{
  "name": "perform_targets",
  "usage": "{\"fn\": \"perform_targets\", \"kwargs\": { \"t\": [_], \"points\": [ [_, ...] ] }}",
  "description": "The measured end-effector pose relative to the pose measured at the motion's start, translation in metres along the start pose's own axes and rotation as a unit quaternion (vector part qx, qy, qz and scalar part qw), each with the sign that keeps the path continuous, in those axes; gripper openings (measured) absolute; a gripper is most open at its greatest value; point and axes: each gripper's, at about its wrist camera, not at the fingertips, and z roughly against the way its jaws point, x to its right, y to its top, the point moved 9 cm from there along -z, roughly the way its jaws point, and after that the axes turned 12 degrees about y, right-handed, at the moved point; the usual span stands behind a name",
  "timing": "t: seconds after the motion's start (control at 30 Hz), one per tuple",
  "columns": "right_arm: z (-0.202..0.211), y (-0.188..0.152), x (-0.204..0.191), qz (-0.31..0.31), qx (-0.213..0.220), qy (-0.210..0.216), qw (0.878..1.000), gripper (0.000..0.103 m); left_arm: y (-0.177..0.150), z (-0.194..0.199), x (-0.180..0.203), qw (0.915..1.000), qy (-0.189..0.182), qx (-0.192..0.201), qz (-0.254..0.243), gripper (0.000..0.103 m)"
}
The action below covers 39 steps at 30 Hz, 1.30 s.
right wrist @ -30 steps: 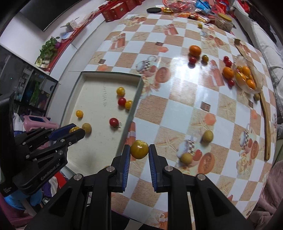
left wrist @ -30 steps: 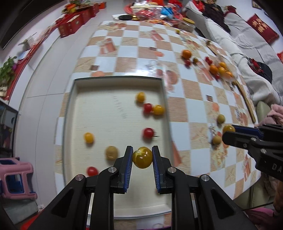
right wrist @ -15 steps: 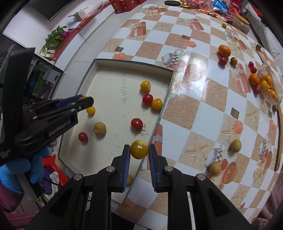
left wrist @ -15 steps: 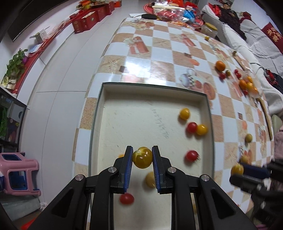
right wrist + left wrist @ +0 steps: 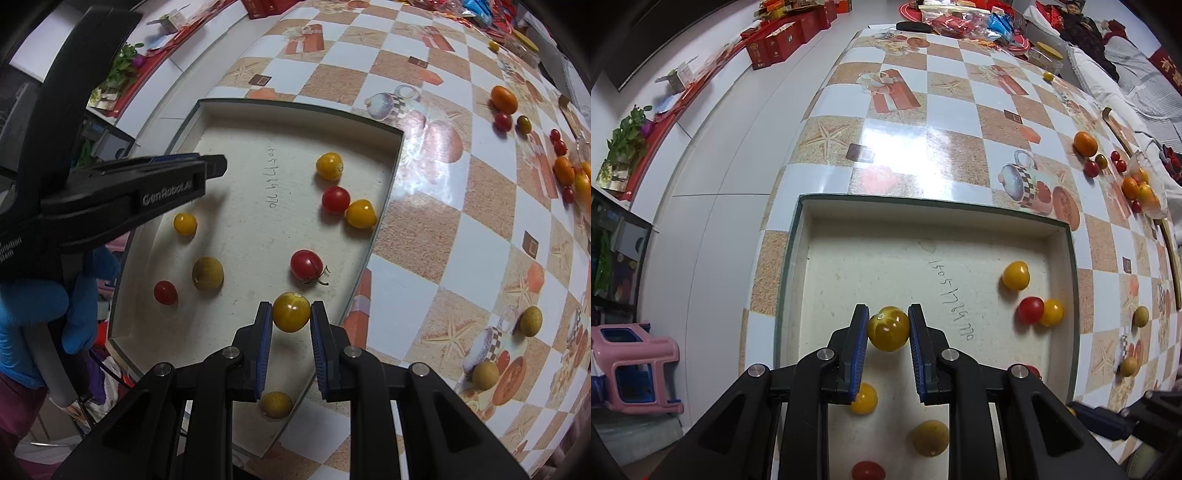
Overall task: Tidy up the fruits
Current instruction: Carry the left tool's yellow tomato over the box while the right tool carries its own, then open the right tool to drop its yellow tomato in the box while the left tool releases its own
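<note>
From your left wrist view, your left gripper (image 5: 888, 328) is clenched on a yellow-green tomato (image 5: 888, 328), its blue pads pressing it from both sides. The fruit is round, with no clear long axis; its pale stem scar faces up and to the left. It hangs above the white tray (image 5: 1068, 254), over the left half of the tray floor. Other yellow and red tomatoes lie in the tray, and the tip of your right gripper (image 5: 1071, 411) shows at the lower right.

From your right wrist view, your right gripper (image 5: 291, 314) grasps a second yellow tomato (image 5: 291, 311), stem scar facing upward, above the tray's near right corner. Your left gripper reaches in from the left; a blue-gloved hand (image 5: 62, 314) holds it.
</note>
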Motion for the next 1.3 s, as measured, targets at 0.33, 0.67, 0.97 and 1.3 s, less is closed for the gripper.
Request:
{"fn": "perform_targets", "kwargs": {
  "t": [0.33, 0.67, 0.97, 1.3],
  "points": [
    [-0.020, -0.004, -0.004, 0.031, -0.001, -0.007, 0.999, 0.023, 0.007, -0.017, 0.004, 0.9999, 0.010, 0.000, -0.007, 0.023],
    [-0.048, -0.013, -0.014, 0.081, -0.008, -0.029, 0.996, 0.023, 0.009, -0.025, 0.012, 0.9991, 0.027, 0.012, -0.031, 0.023],
    [-0.057, -0.028, -0.037, 0.142, -0.011, -0.040, 0.989, 0.054, 0.010, -0.022, 0.004, 0.9992, 0.026, 0.025, -0.015, 0.078],
    [-0.009, -0.029, -0.046, 0.137, 0.011, -0.018, 0.990, 0.083, 0.006, -0.004, -0.003, 0.9995, 0.023, 0.022, -0.007, 0.079]
  ]
}}
